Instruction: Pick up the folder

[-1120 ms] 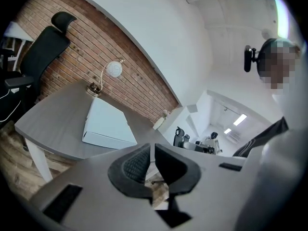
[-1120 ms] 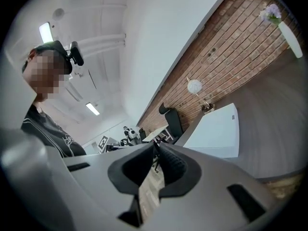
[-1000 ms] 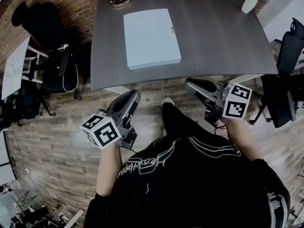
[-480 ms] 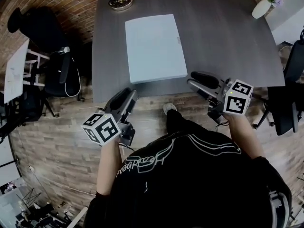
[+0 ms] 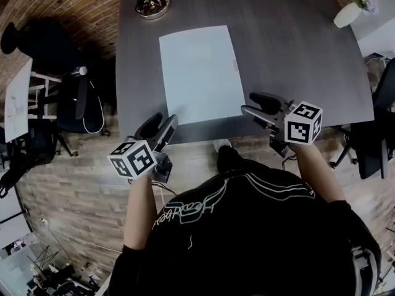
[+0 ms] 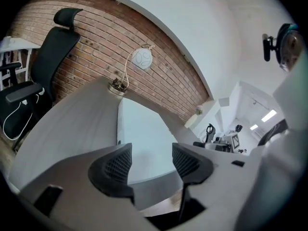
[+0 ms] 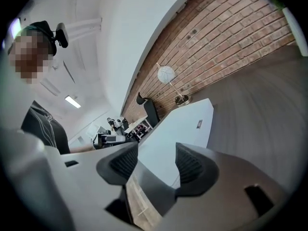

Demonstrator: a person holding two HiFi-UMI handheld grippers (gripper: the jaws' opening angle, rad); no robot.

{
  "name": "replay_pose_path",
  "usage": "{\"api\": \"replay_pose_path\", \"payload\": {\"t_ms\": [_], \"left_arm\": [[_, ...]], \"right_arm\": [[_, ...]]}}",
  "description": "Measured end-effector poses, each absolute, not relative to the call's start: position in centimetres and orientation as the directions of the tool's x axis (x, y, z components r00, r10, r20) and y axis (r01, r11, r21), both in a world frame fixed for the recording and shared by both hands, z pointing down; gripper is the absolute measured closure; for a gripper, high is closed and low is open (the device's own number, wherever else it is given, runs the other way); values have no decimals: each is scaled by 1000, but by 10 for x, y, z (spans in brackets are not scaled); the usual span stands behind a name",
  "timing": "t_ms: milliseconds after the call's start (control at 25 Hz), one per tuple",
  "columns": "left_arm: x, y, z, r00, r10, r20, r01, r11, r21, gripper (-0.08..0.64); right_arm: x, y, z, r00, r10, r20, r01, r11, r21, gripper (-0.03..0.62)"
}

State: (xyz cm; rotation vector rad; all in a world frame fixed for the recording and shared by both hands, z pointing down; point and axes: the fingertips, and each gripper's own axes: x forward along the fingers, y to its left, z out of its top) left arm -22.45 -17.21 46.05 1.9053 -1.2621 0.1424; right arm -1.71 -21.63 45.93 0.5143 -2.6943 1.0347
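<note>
Left tongs (image 5: 158,123): jaws opening, nothing between the pads. They sit just off the near edge of the bench (image 5: 296,48).

Right tongs (image 5: 249,102): jaws opening too, also empty, over the bench's near edge.

Folder (image 5: 200,73): pale and flat on the dark bench. It lies at 12 o'clock from the left tongs and 10 o'clock from the right. Its near edge sits close to the bench's near edge, and a small clasp shows on its 3 o'clock side.

Handling, my guess: light, thin, smooth-faced and likely to flex or slip. It lies flush, so no pad can get under it. Best hold looks like the near corners at 7 and 5 o'clock, one tongs on each.

Lamp base (image 5: 151,5) at 11 o'clock, vase (image 5: 345,14) at 2 o'clock, both well apart from the folder.
</note>
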Motion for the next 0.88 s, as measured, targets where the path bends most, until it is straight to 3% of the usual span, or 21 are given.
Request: {"api": "replay_pose_path", "payload": {"t_ms": [400,880], "left_arm": [[-240,-202,505,517,-652,555,-797,-129,590,285],[-231,-210,532,542,-612,576,-790,-138,598,287]], "right_arm": [[-33,-252,512,-865,-249,436,-486,631,-605,374],[-36,-259,538,-829,-268,491,-539,616,-574,376]]}}
